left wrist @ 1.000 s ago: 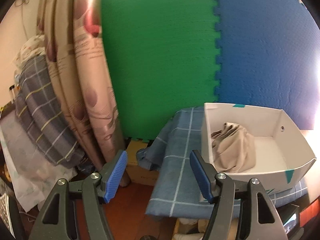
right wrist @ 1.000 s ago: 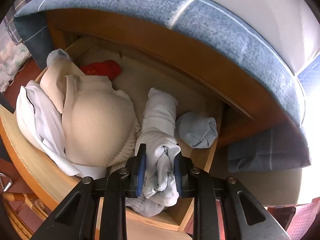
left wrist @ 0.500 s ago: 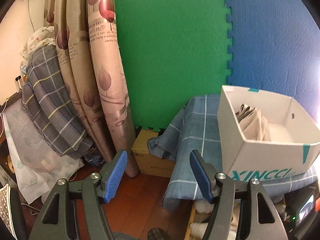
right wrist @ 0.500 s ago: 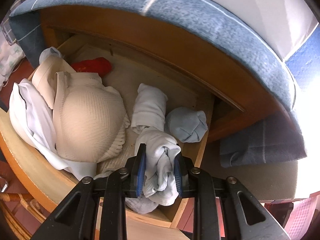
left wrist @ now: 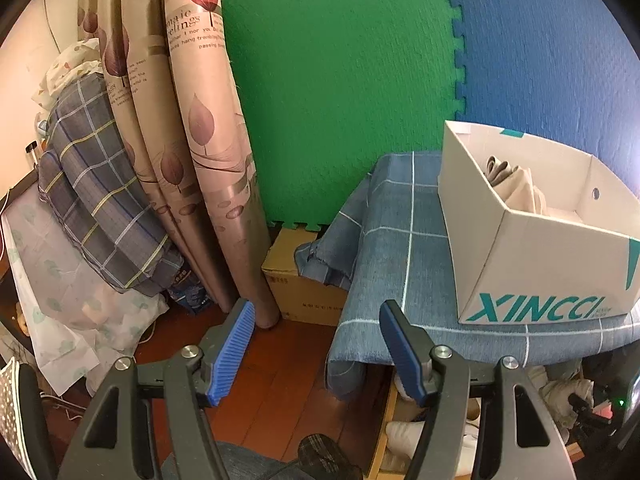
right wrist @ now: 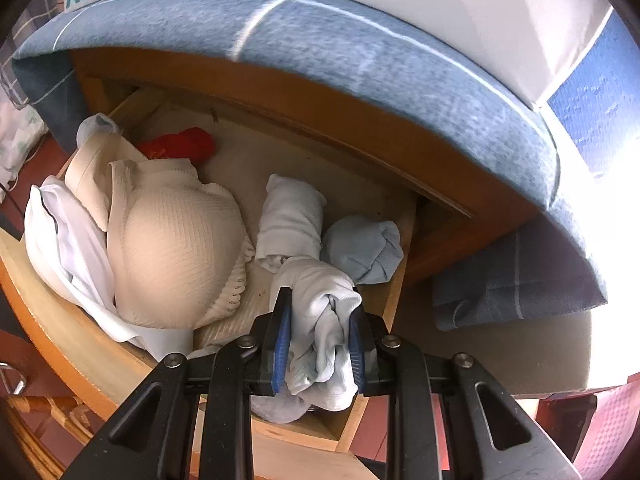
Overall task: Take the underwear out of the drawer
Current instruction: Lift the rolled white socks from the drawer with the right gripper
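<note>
A: Two grippers, left to right. What is the left gripper (left wrist: pixel 316 344) doing?

B: Its fingers stand spread with nothing between them, aimed at the floor beside the cloth-covered bench (left wrist: pixel 404 240). The shoe box (left wrist: pixel 532 264) sits at its two o'clock, probably the drop point.

A: And the right gripper (right wrist: pixel 319 340)?

B: Its fingers pinch a rolled pale underwear bundle (right wrist: pixel 320 320), at the front right of the open drawer (right wrist: pixel 372 312). A beige bra (right wrist: pixel 176 256) lies at nine o'clock, a white roll (right wrist: pixel 290 220) at twelve, a light-blue roll (right wrist: pixel 362 250) at one. The tight grip looks meant for lifting it clear.
</note>
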Available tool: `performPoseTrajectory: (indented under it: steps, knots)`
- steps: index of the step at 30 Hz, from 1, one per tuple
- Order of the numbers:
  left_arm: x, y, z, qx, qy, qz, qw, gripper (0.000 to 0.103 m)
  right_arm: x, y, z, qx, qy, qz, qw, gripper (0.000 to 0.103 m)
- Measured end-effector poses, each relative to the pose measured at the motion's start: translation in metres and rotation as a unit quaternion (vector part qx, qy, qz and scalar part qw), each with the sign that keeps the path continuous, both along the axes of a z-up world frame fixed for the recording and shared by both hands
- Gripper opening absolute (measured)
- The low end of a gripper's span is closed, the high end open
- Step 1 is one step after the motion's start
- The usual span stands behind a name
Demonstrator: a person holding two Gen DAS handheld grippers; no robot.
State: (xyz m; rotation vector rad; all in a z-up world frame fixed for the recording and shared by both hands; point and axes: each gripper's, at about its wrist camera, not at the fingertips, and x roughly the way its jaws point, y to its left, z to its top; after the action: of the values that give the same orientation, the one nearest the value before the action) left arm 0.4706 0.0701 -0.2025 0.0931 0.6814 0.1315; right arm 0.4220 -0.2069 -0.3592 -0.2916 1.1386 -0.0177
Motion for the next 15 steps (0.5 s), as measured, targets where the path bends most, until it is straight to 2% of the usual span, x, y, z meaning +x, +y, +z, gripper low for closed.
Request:
performPoseTrajectory:
  steps: [15]
  knots:
    - [-0.001, -0.006, -0.011, 0.007, 0.014, -0.003, 0.9999, 0.067, 0.000, -0.006, 0.004, 0.006, -0.004, -0.009, 1.000, 0.023]
